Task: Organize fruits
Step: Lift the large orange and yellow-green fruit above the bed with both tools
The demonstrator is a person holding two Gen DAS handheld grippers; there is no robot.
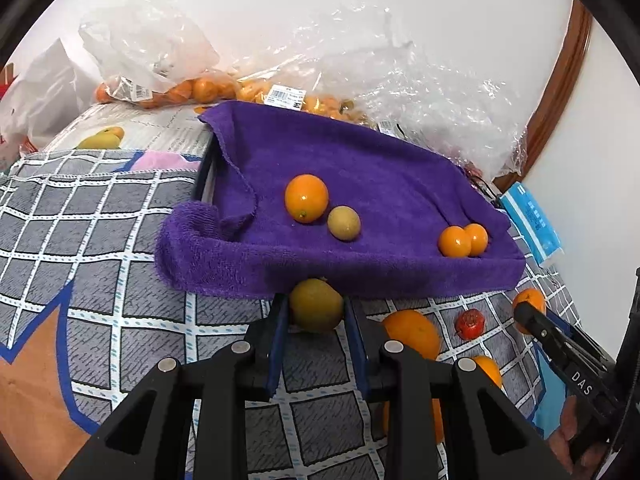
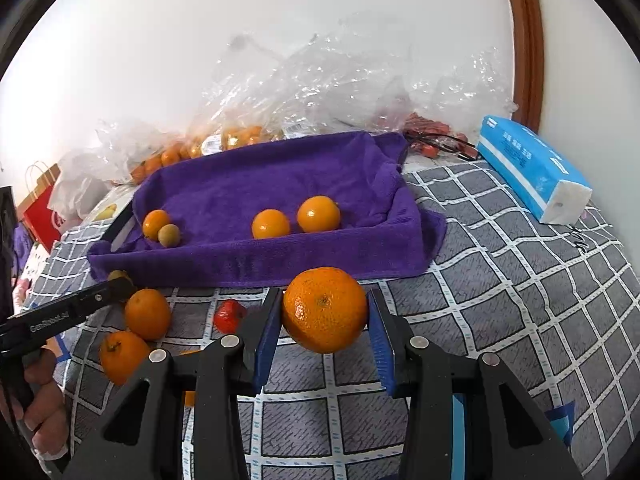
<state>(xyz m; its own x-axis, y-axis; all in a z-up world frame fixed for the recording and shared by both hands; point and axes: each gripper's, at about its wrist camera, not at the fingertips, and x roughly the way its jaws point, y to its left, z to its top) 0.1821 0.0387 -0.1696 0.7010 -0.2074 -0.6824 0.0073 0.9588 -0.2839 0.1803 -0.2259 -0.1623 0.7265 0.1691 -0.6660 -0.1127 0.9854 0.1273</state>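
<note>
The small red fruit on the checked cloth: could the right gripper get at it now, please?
Probably not yet. The right gripper is shut on a tangerine, so its jaws are full. Otherwise the red fruit lies uncovered on the checked cloth, beside the gripper.

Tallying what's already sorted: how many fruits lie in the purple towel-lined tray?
4. An orange one touching a small yellowish one at the left end, and two orange ones toward the right. None seems hidden.

I read this as home room: checked quilt (image 2: 500, 240) as work surface; behind it, plain white wall (image 2: 280, 20), crumpled grocery bags (image 2: 320, 80); tissue pack (image 2: 532, 168) on quilt's far right.
</note>
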